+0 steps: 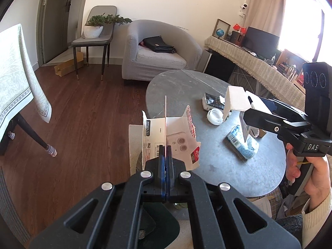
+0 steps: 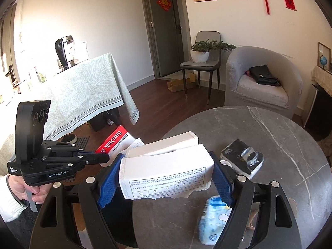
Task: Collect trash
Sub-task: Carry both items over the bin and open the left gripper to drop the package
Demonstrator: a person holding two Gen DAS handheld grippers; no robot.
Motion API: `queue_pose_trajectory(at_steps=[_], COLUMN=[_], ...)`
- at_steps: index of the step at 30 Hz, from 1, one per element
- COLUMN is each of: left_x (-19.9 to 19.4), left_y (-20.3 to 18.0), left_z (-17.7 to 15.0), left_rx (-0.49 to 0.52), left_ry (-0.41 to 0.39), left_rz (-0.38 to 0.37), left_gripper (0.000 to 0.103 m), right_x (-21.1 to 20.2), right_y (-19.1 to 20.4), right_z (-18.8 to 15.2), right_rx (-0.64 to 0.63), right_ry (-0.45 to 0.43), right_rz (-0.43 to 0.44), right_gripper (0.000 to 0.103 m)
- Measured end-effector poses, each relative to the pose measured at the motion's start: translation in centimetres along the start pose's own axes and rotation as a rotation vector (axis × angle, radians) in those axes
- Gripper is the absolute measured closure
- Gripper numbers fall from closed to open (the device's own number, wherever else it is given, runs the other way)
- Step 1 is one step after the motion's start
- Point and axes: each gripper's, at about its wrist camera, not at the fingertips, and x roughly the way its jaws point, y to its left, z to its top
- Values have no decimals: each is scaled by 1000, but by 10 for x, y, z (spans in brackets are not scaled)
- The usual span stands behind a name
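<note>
My left gripper (image 1: 166, 153) is shut on a torn red-and-white SanDisk card package (image 1: 178, 143), held beside the left edge of the round grey table (image 1: 180, 83). The package also shows in the right wrist view (image 2: 116, 143). My right gripper (image 2: 168, 178) is shut on a torn white cardboard box (image 2: 166, 166), held above the table; the box also shows in the left wrist view (image 1: 236, 101). On the table lie a blue-and-white wrapper (image 1: 242, 145), a black-and-silver packet (image 1: 211, 101) and a white tape roll (image 1: 214, 116).
A grey armchair (image 1: 159, 49) with a black bag (image 1: 157, 44) stands behind the table. A chair holds a potted plant (image 1: 95, 26). A cloth-covered table (image 2: 83, 91) stands to the left. A covered desk (image 1: 259, 64) runs along the right. The floor is dark wood.
</note>
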Motion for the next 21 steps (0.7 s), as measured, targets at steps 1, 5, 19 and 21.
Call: queue_pose_trajectory(at_steps=[1, 5, 19, 21], left_x=[-2, -2, 32, 38], left_y=[5, 27, 65, 69], left_z=[-3, -18, -96, -105], left_rx=[-8, -51, -35, -32], left_ry=[8, 57, 300, 332], left_rz=[10, 45, 123, 120], left_gripper=[101, 101, 101, 101], right_x=[4, 13, 47, 55], right_y=[6, 25, 76, 83], right_z=[0, 0, 3, 4], right_rx=[-8, -25, -69, -80], right_ry=[0, 15, 62, 82], right_rz=[8, 35, 115, 117], right_gripper=[23, 23, 23, 23])
